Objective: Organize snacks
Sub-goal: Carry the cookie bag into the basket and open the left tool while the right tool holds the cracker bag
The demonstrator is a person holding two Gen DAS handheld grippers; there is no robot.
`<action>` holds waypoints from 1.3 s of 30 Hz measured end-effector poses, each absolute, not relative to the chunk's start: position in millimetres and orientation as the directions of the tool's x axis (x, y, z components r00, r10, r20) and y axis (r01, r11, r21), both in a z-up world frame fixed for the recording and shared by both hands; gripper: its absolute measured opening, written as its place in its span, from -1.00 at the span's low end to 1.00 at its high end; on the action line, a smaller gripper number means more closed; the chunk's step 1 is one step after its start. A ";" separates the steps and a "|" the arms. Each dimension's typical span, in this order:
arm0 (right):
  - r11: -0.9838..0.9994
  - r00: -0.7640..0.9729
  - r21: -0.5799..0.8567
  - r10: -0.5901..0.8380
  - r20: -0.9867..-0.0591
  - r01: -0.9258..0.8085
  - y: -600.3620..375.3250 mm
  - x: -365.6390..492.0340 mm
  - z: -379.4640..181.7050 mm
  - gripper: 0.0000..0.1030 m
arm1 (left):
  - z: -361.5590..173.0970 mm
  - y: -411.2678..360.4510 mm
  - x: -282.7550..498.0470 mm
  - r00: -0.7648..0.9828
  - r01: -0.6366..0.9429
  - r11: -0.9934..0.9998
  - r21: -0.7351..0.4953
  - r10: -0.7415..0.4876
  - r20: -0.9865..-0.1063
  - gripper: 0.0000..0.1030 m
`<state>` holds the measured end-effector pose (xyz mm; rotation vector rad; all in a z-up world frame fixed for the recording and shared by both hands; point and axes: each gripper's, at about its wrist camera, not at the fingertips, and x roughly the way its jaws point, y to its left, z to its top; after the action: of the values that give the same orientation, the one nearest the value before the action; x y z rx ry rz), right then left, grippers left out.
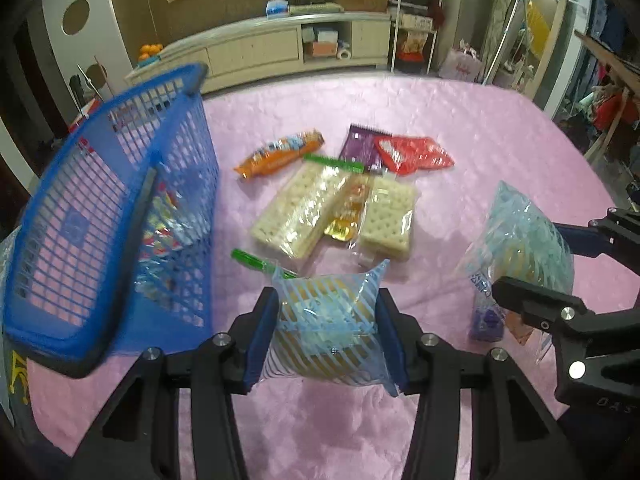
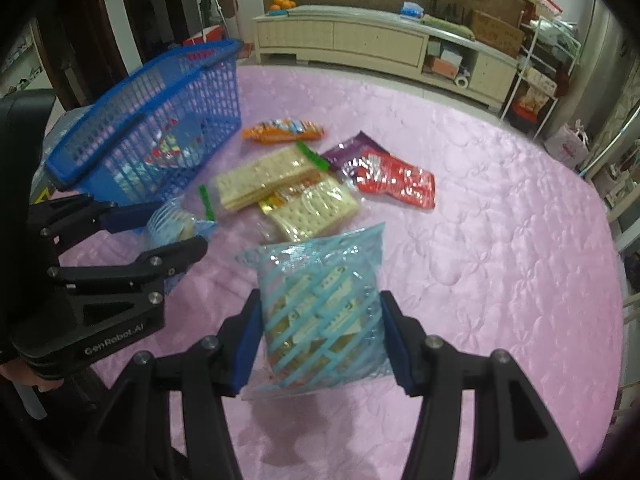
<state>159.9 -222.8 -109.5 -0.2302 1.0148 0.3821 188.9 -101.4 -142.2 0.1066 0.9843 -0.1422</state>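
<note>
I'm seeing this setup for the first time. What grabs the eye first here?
Each gripper clamps a blue-striped snack bag: the left gripper holds one bag and the right gripper another, both above the pink tablecloth. To the left stands a blue basket with some packets inside, and loose cracker packs lie mid-table.

Dim indoor light, soft motion blur, fisheye-bent dark corners, glare on wrappers (image 1: pixel 316 200).

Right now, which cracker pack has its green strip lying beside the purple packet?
The left cracker pack: its green strip touches the purple packet. The right pack shows no green strip.
</note>
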 end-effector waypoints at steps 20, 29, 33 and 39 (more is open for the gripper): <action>0.901 0.602 -0.051 0.245 -0.760 -0.431 -177.2 130.8 -25.4 0.17 | -43.6 -53.6 135.2 0.695 0.153 0.988 0.036 -0.082 -0.715 -0.10; 0.879 0.626 -0.077 0.271 -0.731 -0.471 -133.8 137.5 -7.5 0.17 | -15.7 -17.6 128.1 0.731 0.126 0.990 0.063 -0.050 -0.680 -0.10; 0.871 0.627 -0.067 0.294 -0.721 -0.486 -115.1 142.3 -2.0 0.17 | -10.0 1.1 129.9 0.739 0.109 0.992 0.057 -0.043 -0.672 -0.10; 0.850 0.613 -0.067 0.320 -0.723 -0.523 -85.5 152.5 1.4 0.17 | -10.9 32.9 143.9 0.734 0.079 0.995 0.069 -0.011 -0.680 -0.10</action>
<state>152.5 -85.5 1.4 -0.2848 0.7704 0.4933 143.9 32.9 -10.9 0.0952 0.7460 -0.0492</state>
